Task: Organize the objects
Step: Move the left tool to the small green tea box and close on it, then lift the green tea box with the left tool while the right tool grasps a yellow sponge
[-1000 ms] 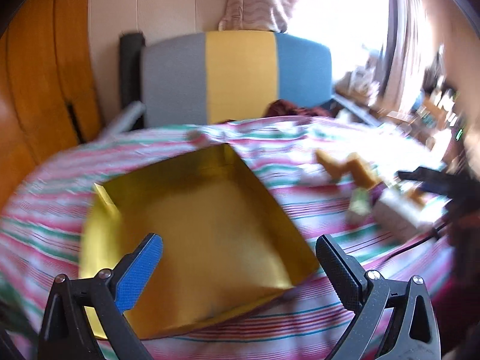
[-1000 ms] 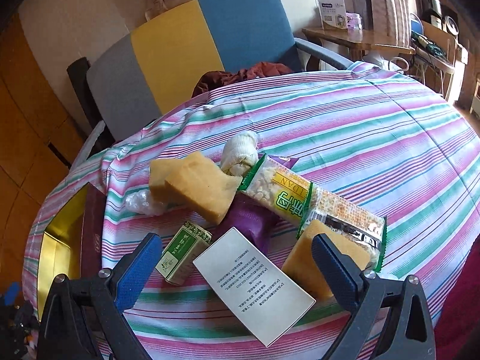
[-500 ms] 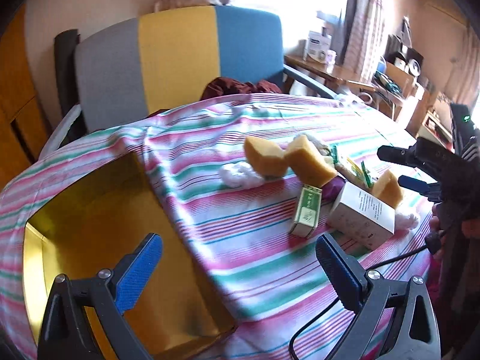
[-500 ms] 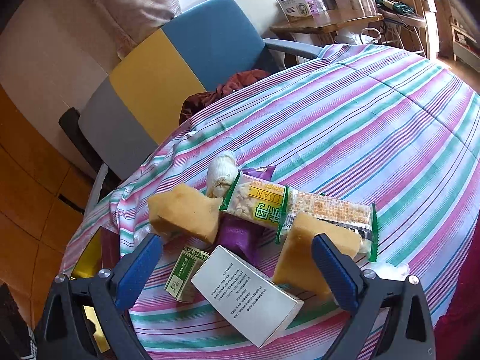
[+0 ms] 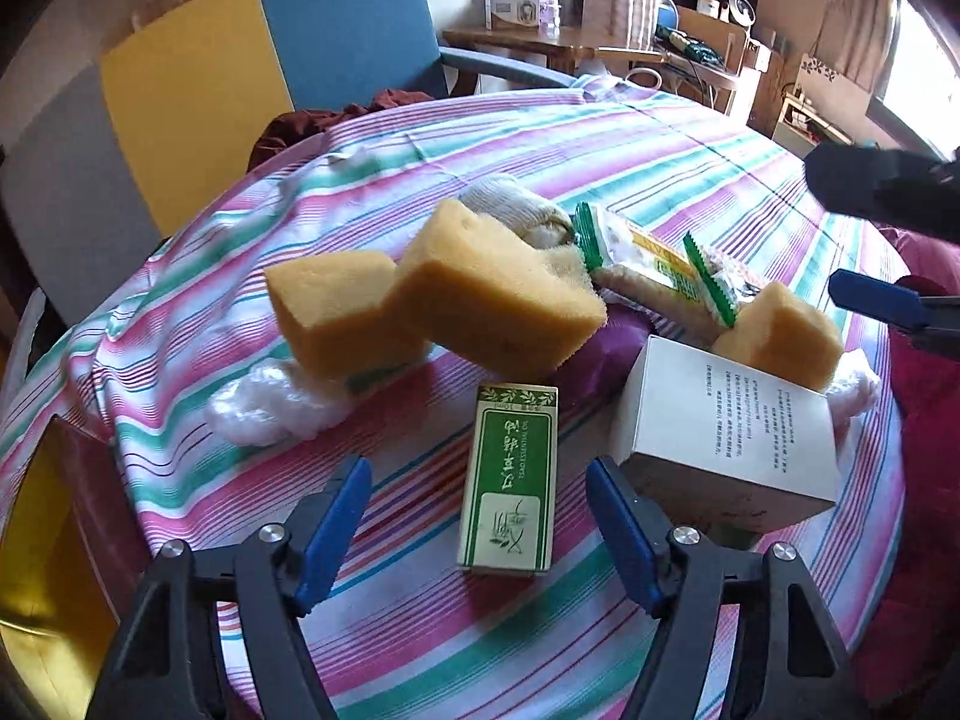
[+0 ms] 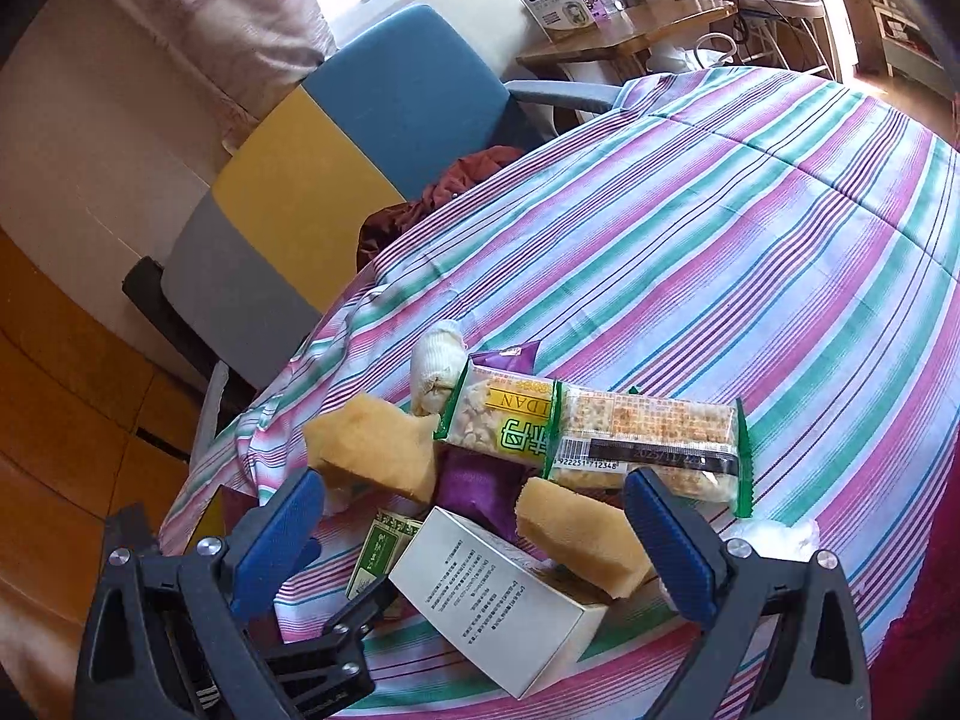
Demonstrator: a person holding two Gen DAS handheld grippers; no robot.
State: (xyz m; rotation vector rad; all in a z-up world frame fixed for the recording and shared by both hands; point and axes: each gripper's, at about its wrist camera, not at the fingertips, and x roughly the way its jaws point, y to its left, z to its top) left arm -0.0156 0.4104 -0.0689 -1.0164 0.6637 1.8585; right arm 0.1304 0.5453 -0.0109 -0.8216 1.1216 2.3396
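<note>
Left wrist view: the left tongs (image 5: 477, 495) are released, jaws spread wide, with the green essential-oil box (image 5: 510, 477) lying flat on the striped tablecloth (image 5: 600, 144) between the two blue pads, touched by neither. Just right of it sits a white carton (image 5: 726, 426) with small printed text. Behind the green box, two yellow sponges (image 5: 498, 294) lean against each other, a crumpled clear plastic wrap (image 5: 270, 402) beside the left one. A rolled white cloth (image 5: 516, 204) lies behind the sponges, next to green-edged snack packets (image 5: 648, 276). A third sponge (image 5: 780, 336) rests against the carton's far side. A gold tray (image 5: 36, 540) shows at the lower left edge of the counter. The right tongs (image 5: 864, 252) reach in from the right edge, jaws apart. A grey, yellow and blue chair (image 5: 240, 72) stands behind the counter.

Right wrist view: the right tongs (image 6: 474, 540) are released, hovering over the pile and gripping nothing. Between the pads lie the white carton (image 6: 492, 588), a yellow sponge (image 6: 576, 528) and a purple pouch (image 6: 480, 486). The green box (image 6: 378, 552) lies left of the carton, partly hidden, with the left tongs' black frame (image 6: 336, 648) low beside it. The snack packets (image 6: 594, 438) lie across the far side of the pile.
</note>
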